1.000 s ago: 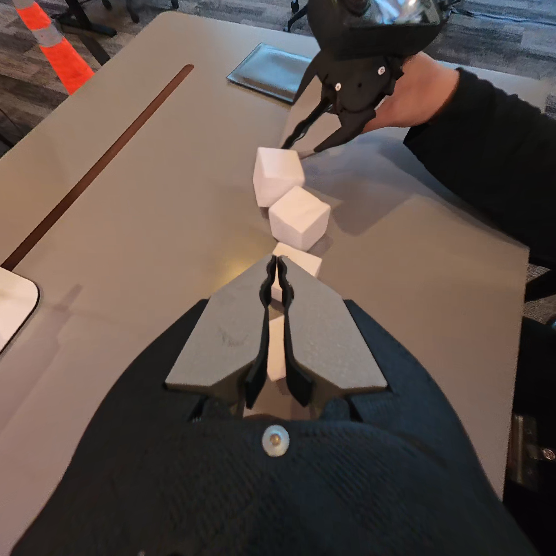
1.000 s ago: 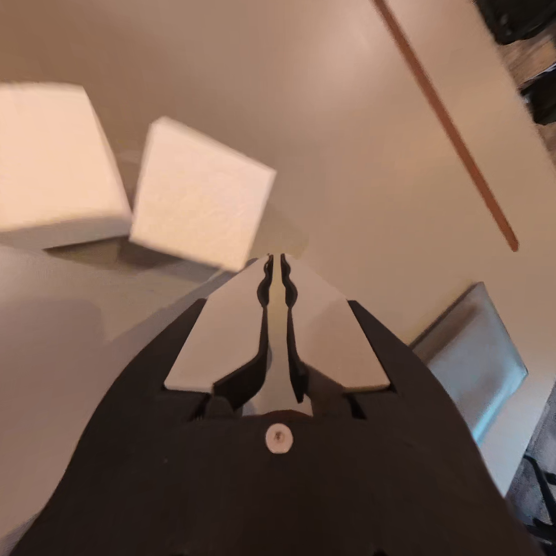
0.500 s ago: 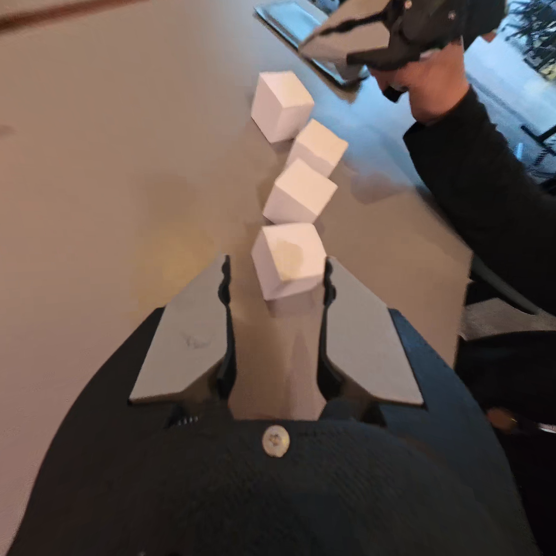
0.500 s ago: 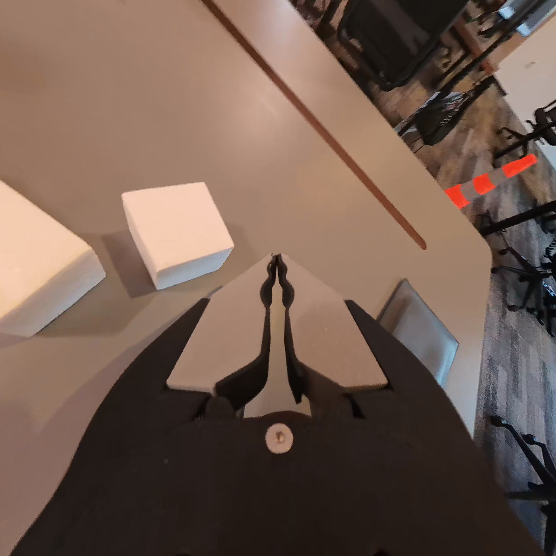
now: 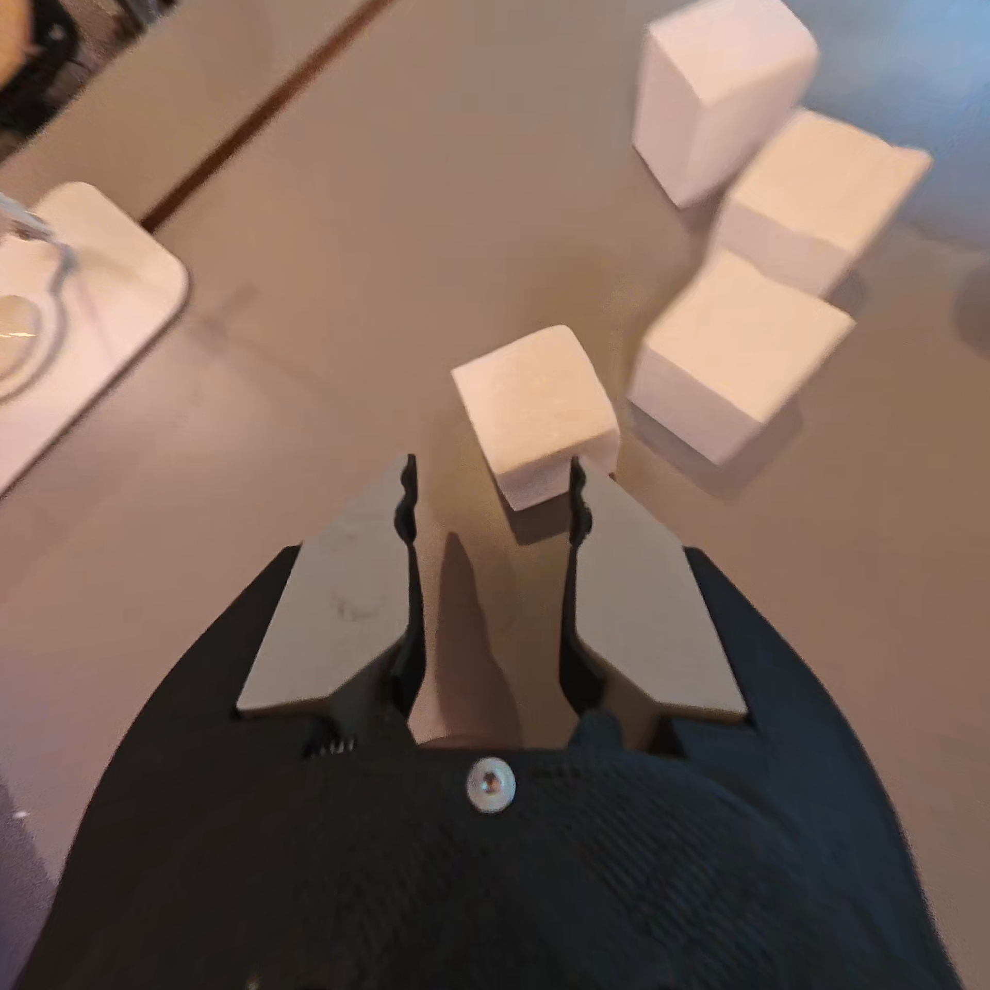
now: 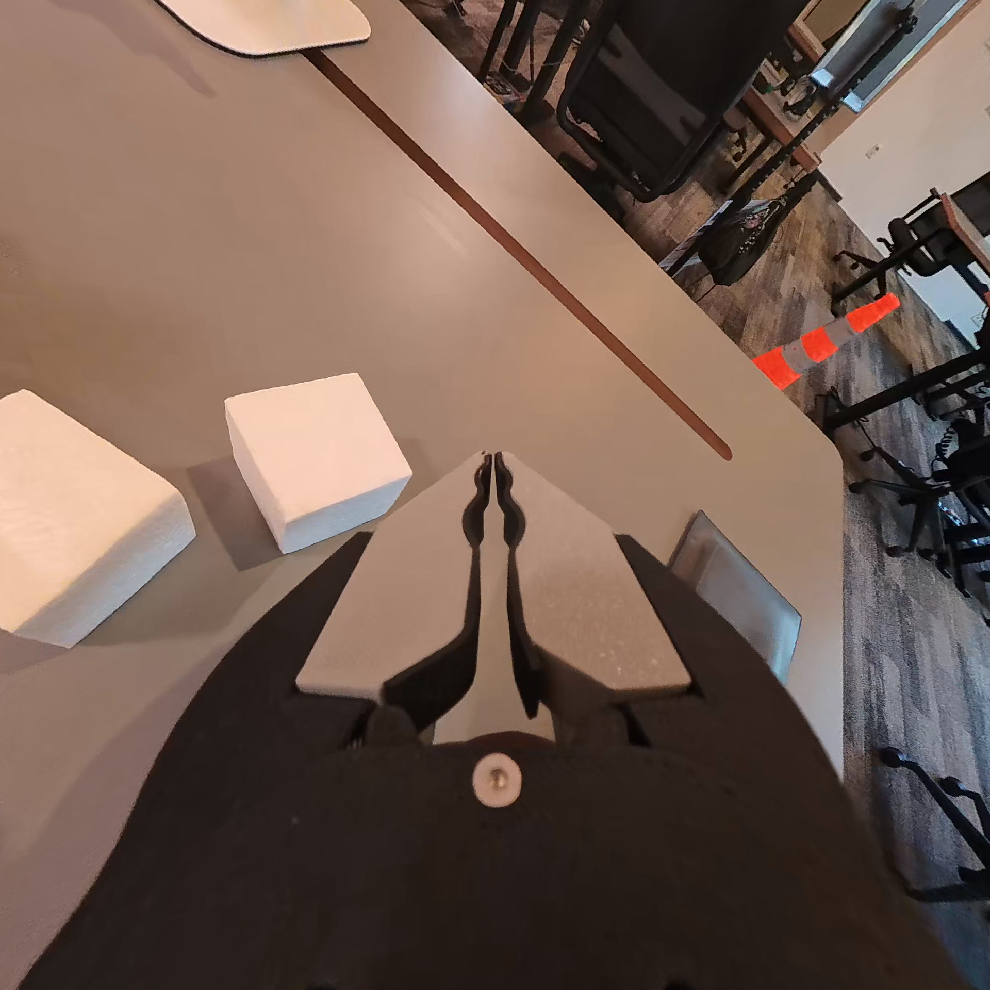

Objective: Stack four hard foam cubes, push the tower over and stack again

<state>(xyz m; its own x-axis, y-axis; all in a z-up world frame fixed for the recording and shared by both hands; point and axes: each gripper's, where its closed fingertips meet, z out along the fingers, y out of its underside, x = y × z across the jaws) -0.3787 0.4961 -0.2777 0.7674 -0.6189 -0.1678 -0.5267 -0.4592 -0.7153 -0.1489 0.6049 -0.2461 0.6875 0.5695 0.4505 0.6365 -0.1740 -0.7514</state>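
Table [image 5: 375, 225] fills both frames, tan, dark slot [image 6: 535, 252] running diagonally. White tray [image 5: 96, 300] at left edge of left view. Four foam cubes [image 5: 739, 369] lie unstacked, trailing to upper right; nearest cube [image 5: 535, 412] at centre. My left tongs [image 5: 493, 471] spread wide, empty, right tip overlapping cube's near corner; contact unclear through blur. Risk: off-centre close clips corner, spins cube into neighbour. My right tongs [image 6: 492, 455] pinched together, empty, just right of end cube [image 6: 316, 455].
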